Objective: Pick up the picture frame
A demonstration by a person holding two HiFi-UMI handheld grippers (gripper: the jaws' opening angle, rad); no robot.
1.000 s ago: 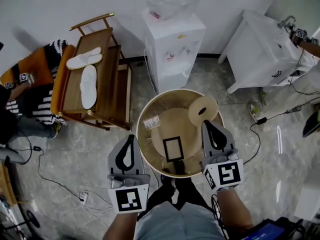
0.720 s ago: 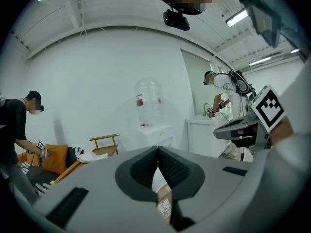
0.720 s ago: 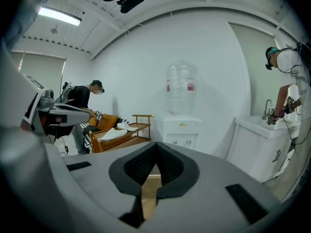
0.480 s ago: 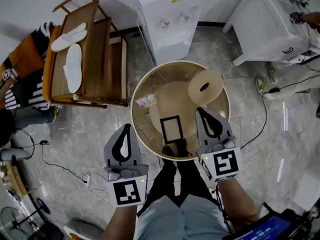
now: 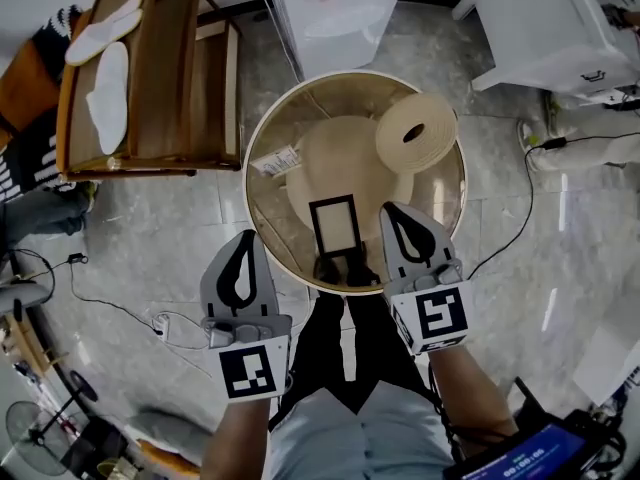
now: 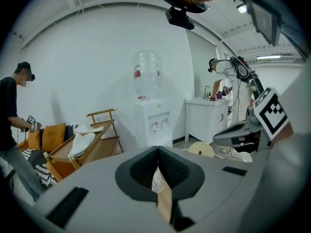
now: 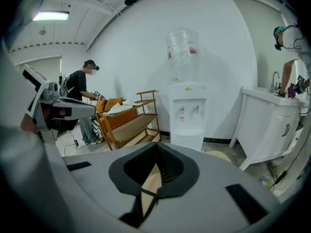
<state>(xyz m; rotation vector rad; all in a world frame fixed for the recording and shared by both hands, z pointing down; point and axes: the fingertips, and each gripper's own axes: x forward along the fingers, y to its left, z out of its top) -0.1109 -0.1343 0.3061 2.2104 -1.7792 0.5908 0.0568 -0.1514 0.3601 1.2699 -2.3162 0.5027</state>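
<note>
The picture frame is black with a pale inside and stands on the round glass table, near its front edge. My left gripper is shut and empty, at the table's front-left rim, left of the frame. My right gripper is shut and empty over the table's front right, just right of the frame. Neither touches the frame. In the left gripper view the closed jaws show a tan surface and a label in their notch. In the right gripper view the closed jaws show tan with dark lines.
A tan roll lies on the table's far right and a paper label at its left. A wooden rack with white slippers stands far left, a water dispenser behind, a white cabinet far right. Cables cross the floor.
Both grippers have sunk toward the table, still shut. The head view has tipped down, so the table and frame sit higher in the picture. The frame itself has not moved.
</note>
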